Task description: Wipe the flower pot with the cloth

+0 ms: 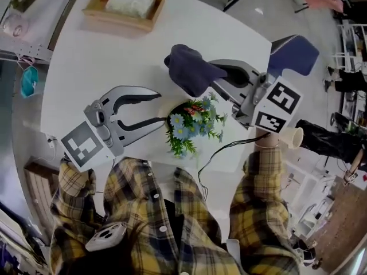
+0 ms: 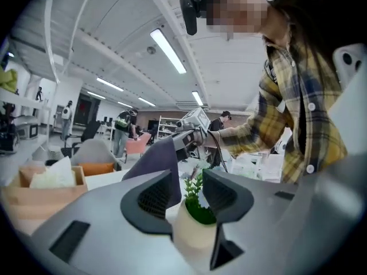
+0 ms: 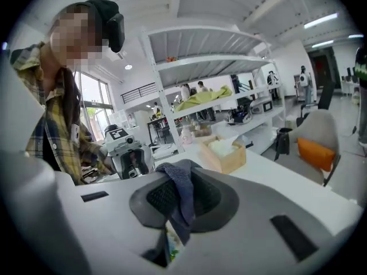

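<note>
- Left gripper [image 1: 163,109] clamped on pot [image 2: 195,236], flowers [image 1: 192,125] poking up between jaws.
- Right gripper [image 1: 217,76] pinching cloth [image 1: 186,67], just beside flowers, over table [image 1: 114,50].

Beyond my right gripper [image 3: 182,200] stand white shelves [image 3: 241,106], with a window [image 3: 94,99] left of it. To its right is perhaps a grey chair [image 3: 312,132] with an orange cushion [image 3: 316,153]. Strip lights [image 3: 320,20] run overhead.

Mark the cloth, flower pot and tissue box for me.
cloth [image 1: 186,67], head view, bunched middle.
flower pot [image 2: 192,236], left gripper view, cream side wall.
tissue box [image 1: 117,18], head view, wooden near wall.
</note>
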`<state>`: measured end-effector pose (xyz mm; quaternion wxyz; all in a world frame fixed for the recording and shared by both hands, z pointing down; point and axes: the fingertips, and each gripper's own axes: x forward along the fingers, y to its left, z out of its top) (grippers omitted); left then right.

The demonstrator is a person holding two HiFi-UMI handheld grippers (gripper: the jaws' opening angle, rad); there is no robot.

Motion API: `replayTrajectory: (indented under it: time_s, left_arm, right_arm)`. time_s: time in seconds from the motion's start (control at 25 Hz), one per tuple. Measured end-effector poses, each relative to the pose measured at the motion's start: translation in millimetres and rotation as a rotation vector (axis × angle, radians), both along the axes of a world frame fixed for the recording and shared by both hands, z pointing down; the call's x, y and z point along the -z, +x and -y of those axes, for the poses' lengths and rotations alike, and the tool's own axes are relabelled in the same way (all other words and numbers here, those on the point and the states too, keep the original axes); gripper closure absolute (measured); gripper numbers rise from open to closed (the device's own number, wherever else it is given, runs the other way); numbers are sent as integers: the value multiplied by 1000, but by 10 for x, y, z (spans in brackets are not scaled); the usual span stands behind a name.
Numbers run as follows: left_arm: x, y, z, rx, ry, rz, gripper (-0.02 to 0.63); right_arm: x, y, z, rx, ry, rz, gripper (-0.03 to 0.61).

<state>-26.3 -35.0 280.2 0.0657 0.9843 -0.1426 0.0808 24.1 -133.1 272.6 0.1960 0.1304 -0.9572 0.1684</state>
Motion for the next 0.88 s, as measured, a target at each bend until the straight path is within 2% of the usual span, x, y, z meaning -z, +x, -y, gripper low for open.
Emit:
replayTrajectory:
  time_s: [0.2, 0.4, 0.64, 0.88]
  left_arm:
    - [454, -31, 38, 198, 35, 13, 506]
    - [956, -98, -21, 366, 8, -84, 568]
    - [1403, -170, -128, 457, 46, -107, 600]
    - [1678, -131, -302, 428, 75, -137, 600]
  right_arm:
    - [694, 51, -101, -133, 152, 93, 563]
    - [1339, 87, -338, -254, 285, 168, 563]
    - [1837, 124, -690, -376, 365, 215, 563]
    - [1954, 191, -1022, -441, 404, 218, 563]
